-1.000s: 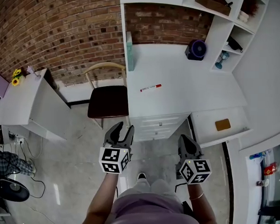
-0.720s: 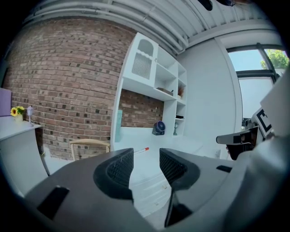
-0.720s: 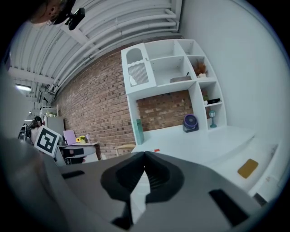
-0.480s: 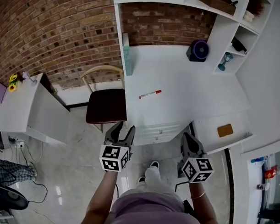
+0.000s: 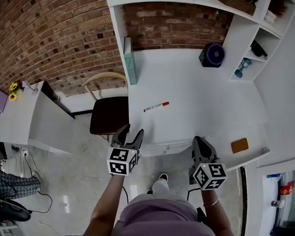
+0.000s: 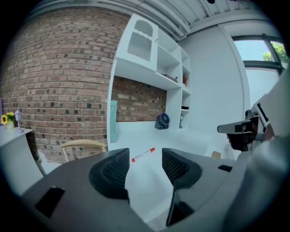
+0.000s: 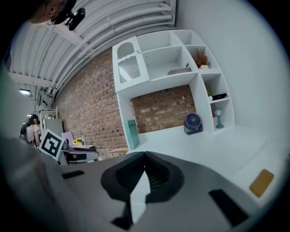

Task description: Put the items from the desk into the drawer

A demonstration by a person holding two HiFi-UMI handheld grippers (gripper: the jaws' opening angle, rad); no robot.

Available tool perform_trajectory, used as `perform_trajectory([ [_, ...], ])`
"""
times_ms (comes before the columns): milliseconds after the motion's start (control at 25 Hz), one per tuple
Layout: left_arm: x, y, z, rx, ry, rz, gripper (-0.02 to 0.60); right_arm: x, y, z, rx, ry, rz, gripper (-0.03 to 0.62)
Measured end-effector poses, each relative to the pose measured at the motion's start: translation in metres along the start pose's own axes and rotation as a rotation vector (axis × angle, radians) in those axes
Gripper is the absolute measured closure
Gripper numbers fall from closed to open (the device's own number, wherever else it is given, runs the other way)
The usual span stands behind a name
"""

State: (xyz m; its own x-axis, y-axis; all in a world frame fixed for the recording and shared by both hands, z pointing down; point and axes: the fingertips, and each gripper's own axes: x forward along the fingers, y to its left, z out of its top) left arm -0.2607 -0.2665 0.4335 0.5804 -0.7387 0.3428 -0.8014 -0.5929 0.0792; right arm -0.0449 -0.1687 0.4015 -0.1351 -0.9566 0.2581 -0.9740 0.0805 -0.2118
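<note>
1. Marker pen, white with a red cap, lies flat on the white table towards its front edge. It is well apart from the purple fan and the teal book at the back.
2. I expect the pen to be light and stiff, with a smooth round barrel that will roll if nudged and may slip in a loose grip. I would take it across the middle of the barrel, jaws square to its length. I would avoid the cap end, since a cap may pull off.
3. My left hand-held gripper has its jaws wide apart with nothing between them. It hangs off the table's front edge, over the floor beside the chair. In the left gripper view the pen sits in the gap between the jaws, but far beyond them.
4. My right hand-held gripper has its jaws closed tip to tip and is empty. It hangs just in front of the drawer.
5. That drawer stands open at the table's right, and a flat brown thing already lies in it. I judge there is bare room beside it for the pen.
6. The pen is not yet touched. The left side looks better placed, being open and already aimed at it.
</note>
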Motion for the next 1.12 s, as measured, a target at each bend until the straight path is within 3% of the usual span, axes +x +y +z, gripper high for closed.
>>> perform_trajectory([
  [400, 0.052, 0.005, 0.013, 0.054, 0.038, -0.002, 0.365, 0.031, -0.029, 0.01, 0.017, -0.013, 0.01, 0.591],
  [1120, 0.161, 0.01, -0.004, 0.209, 0.213, -0.23, 0.38, 0.069, -0.06, 0.016, 0.075, -0.008, -0.204, 0.591],
])
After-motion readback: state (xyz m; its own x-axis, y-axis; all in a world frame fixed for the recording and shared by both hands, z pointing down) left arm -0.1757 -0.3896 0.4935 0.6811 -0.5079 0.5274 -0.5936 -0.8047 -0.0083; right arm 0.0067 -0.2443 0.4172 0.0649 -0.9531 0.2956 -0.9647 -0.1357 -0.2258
